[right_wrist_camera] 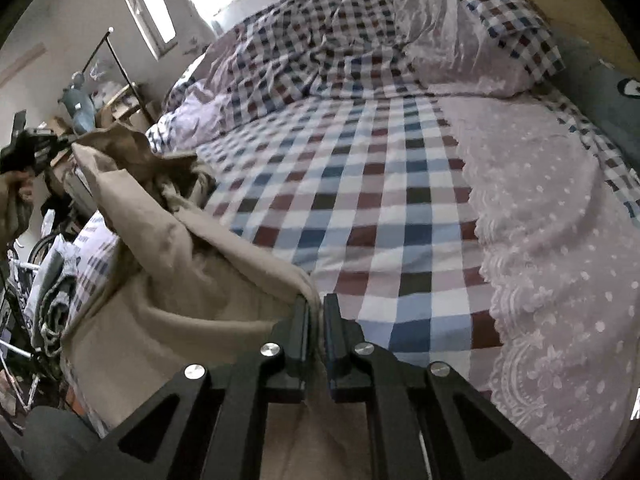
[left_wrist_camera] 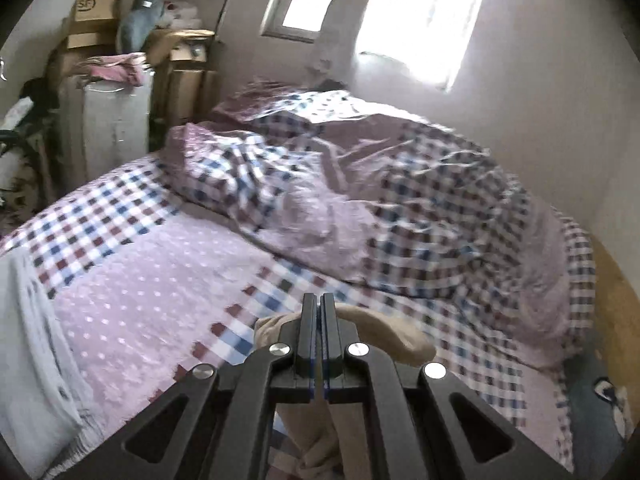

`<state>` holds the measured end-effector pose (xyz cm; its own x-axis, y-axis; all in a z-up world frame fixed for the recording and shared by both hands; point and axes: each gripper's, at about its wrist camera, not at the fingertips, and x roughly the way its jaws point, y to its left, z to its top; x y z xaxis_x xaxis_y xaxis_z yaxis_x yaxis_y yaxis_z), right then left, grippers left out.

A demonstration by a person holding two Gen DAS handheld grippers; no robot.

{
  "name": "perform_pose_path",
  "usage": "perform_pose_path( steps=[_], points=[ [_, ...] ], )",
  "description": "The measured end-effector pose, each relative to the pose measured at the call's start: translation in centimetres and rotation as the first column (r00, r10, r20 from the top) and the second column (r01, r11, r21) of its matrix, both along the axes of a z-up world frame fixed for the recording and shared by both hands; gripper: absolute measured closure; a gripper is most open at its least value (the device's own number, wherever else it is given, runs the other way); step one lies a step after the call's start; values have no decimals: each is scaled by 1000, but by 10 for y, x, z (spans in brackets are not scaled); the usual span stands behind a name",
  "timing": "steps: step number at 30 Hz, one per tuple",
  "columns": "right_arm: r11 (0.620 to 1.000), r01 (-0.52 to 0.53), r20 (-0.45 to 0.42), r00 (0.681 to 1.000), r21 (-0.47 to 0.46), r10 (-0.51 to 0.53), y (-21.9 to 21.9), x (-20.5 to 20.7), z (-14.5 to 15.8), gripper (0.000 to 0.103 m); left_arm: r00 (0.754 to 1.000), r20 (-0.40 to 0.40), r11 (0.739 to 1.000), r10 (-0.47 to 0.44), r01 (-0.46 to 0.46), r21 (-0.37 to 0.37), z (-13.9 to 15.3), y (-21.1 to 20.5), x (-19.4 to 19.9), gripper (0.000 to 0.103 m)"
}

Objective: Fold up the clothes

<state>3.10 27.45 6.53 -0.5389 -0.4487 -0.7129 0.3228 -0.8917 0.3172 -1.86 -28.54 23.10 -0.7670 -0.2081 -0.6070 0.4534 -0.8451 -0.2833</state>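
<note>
Right wrist view: your right hand-held gripper (right_wrist_camera: 316, 312) and left hand-held gripper (left_wrist_camera: 319, 312) each pinched the soft, limp beige garment (right_wrist_camera: 168, 248) at an edge.

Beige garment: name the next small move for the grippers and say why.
Probably draw the two grippers apart to stretch the beige garment flat over the bed. The left gripper and right gripper each pinch an edge, yet the cloth between them sags, bunched.
</note>
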Motion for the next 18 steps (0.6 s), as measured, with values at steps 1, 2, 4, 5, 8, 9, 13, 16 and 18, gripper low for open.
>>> perform_pose_path(
  steps=[1,2,4,5,8,9,13,16,18],
  points=[
    [1000,5,1,1000,-2,-5,0,-1,0,92,1000,9,1000,14,-14,4,-4,-3,-2,103],
    [1000,15,2,1000,-13,-15,3,-2,0,90,999,19,1000,27,-28,10,-8,-6,-4,102],
    [999,41,0,999,-30,-41,7,-2,1,83,998,38,998,47,-49,48,-17,-13,-6,102],
    [998,55,-1,998,-36,-55,9,-1,1,76,999,35,997,42,-44,67,-20,-15,-5,97],
    [994,89,0,996,-60,-89,19,-2,4,72,1000,17,995,-1,-1,100,-28,-14,4,52],
    [993,93,1,996,-67,-93,21,-2,4,71,1000,3,994,-16,15,108,-31,-13,9,34],
    [993,87,0,996,-78,-88,21,-1,7,69,992,-30,985,-123,126,116,-45,2,34,27],
    [995,71,-6,997,-70,-71,18,0,8,67,965,70,964,-252,244,107,-76,27,45,27],
    [995,72,-6,997,-68,-73,18,1,8,64,941,130,946,-313,296,135,-98,39,49,27]
  ],
)
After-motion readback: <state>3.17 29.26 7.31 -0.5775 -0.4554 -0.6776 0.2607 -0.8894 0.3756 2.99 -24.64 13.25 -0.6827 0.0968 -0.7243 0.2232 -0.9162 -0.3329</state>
